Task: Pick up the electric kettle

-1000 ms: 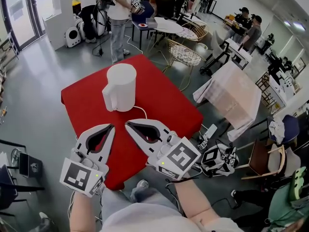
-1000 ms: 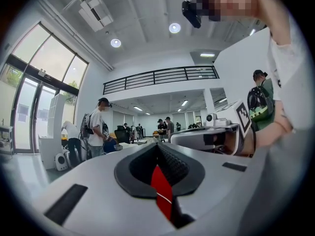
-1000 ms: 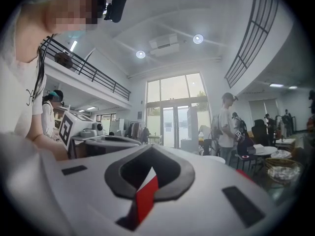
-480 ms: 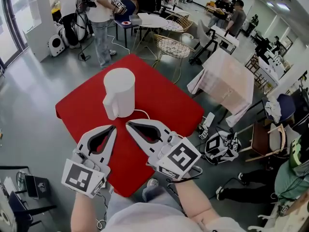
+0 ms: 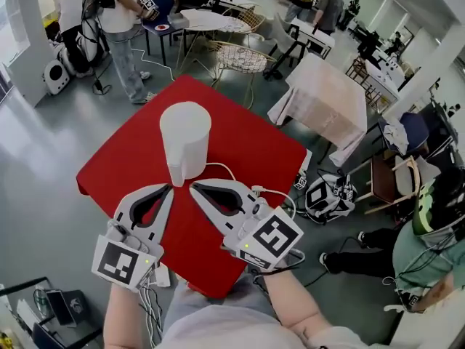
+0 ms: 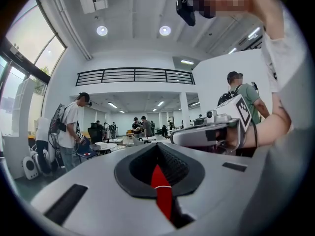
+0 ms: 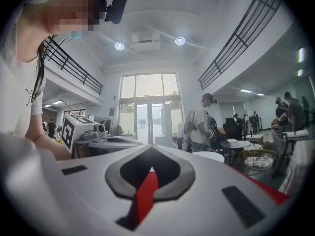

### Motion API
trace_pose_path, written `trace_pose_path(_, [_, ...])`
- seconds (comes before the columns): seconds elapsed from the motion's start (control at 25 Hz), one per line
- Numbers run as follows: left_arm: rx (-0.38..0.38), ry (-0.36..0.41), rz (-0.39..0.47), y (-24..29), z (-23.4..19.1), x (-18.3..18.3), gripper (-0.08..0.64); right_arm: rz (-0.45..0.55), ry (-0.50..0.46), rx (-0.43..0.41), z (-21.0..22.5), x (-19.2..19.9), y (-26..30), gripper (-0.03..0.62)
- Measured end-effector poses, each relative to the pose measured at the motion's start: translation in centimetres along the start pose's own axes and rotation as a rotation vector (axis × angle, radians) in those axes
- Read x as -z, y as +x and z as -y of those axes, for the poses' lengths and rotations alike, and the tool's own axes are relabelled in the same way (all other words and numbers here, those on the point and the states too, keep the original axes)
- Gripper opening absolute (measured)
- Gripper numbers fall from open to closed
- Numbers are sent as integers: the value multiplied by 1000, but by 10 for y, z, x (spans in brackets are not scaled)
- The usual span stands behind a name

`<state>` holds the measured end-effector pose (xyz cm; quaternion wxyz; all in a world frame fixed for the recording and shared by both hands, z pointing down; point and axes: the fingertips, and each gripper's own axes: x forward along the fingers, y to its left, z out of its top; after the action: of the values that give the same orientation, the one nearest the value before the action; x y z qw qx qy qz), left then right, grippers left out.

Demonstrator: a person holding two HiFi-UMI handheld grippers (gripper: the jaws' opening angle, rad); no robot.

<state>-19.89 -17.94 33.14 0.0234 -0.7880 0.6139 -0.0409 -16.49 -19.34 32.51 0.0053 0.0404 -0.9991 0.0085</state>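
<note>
The white electric kettle point(image 5: 185, 140) stands upright on the red table point(image 5: 254, 147), its white cord point(image 5: 221, 169) trailing toward me. My left gripper point(image 5: 167, 189) and right gripper point(image 5: 195, 187) hover side by side just short of the kettle's base, both shut and holding nothing. In the left gripper view my left gripper point(image 6: 158, 146) hides the kettle and only a red strip of table shows through the closed jaws; the right gripper point(image 6: 209, 132) is beside it. In the right gripper view the right gripper point(image 7: 149, 154) is shut and the kettle's top point(image 7: 212, 156) peeks out at the right.
The red table's near corner point(image 5: 218, 289) is below my hands. A white-draped table point(image 5: 323, 97), a wire chair point(image 5: 236, 57) and a round white table point(image 5: 207, 19) stand behind. A patterned bag point(image 5: 327, 196) lies on the floor. People stand at the back.
I have shifted round the table with both shut grippers. The kettle now sits a little closer to the fingertips, and its handle has turned mostly out of sight.
</note>
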Motion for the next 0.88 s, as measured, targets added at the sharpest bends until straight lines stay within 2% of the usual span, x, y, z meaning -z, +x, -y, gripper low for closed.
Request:
trace_pose_path(0.4, [142,27,-14,8,-39,41,12,-20,11,126,-1,11,21,8])
trace_pose_path(0.76, [313,37,-46,34,-48,80,15,-36,14,209,12,20,24,7])
trace_pose_path(0.88, [361,15,-57,43,-51,89,66,-47,12,237,17,19,23,8])
